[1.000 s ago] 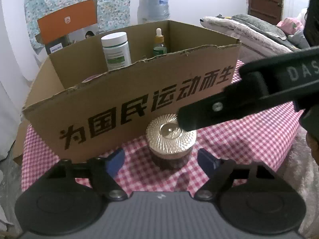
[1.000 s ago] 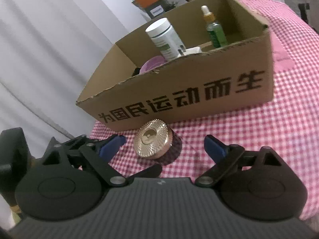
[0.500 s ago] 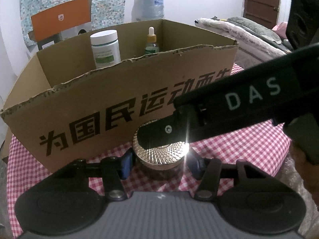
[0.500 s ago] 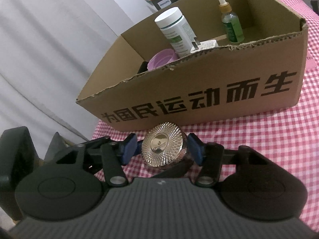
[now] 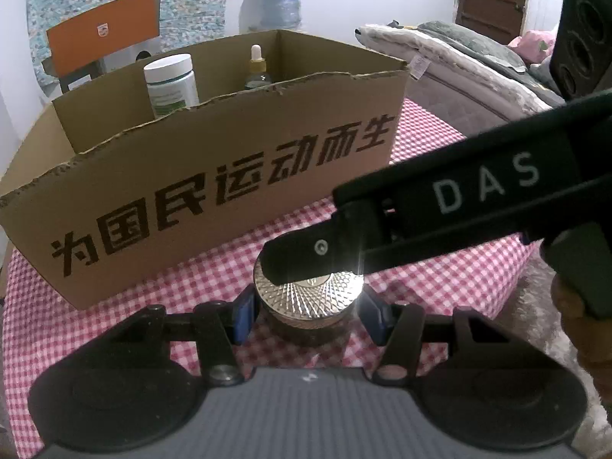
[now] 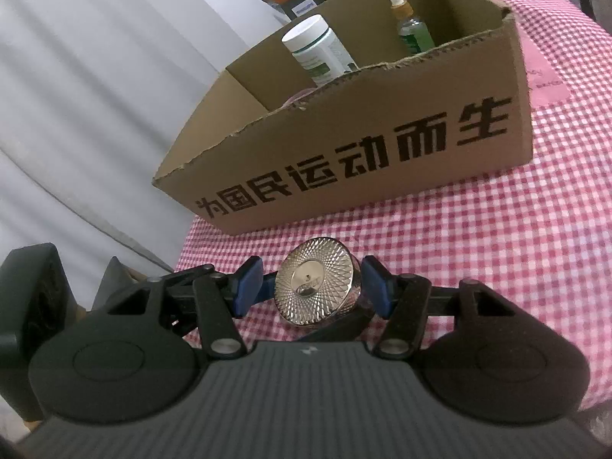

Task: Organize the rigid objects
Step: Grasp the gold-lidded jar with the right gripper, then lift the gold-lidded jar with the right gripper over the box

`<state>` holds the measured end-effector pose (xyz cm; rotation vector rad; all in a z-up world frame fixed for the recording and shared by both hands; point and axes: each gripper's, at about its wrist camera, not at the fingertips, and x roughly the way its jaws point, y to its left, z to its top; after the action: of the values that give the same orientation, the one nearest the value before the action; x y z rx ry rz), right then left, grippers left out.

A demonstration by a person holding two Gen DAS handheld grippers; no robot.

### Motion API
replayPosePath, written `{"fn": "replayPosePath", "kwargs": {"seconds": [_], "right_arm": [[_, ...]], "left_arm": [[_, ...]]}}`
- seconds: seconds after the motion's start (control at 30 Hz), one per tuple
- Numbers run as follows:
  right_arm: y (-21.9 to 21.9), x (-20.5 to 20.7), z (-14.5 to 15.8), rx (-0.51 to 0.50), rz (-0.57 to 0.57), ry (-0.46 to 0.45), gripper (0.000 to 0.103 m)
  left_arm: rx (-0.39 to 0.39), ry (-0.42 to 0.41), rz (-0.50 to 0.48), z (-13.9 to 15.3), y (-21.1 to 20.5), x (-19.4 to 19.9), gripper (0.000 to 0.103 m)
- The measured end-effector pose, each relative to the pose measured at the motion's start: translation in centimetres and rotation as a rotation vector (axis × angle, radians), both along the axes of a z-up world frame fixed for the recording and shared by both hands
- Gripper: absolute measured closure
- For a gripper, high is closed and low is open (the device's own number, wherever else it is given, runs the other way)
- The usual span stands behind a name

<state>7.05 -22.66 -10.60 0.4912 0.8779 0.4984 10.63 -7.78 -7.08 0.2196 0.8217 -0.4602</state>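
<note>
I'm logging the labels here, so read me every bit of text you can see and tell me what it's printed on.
"为国民运动而生": large black characters on the front of the cardboard box.
"DAS": white letters on the right gripper body, seen from the left wrist view.
White bottle label: green print, too blurred to read.
Dropper bottle label: too small to read.
Orange box logo: too small to read.
Jar lid emblem: unreadable.

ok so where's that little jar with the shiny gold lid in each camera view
Left wrist: the gold-lidded jar sits low centre between the left gripper's blue pads, its lid partly covered by the other gripper.
Right wrist: the jar sits just below centre, tilted, between that gripper's pads.
Shared landmark: the cardboard box behind it.
</note>
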Motion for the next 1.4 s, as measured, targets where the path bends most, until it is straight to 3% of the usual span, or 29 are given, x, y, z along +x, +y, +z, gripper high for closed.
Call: {"fn": "replayPosePath", "kwargs": {"seconds": [0.63, 1.4], "right_arm": [[-1.2, -0.2, -0.6, 0.054, -0.023, 0.038, 0.046], [-1.0, 0.2, -1.0, 0.025, -0.050, 0.054, 0.057]], "left_arm": [[0.020, -0.026, 0.001, -0.3, -0.9, 0.0, 0.046], [0.023, -0.003, 0.021, -0.3, -1.1, 1.0, 0.046]]}}
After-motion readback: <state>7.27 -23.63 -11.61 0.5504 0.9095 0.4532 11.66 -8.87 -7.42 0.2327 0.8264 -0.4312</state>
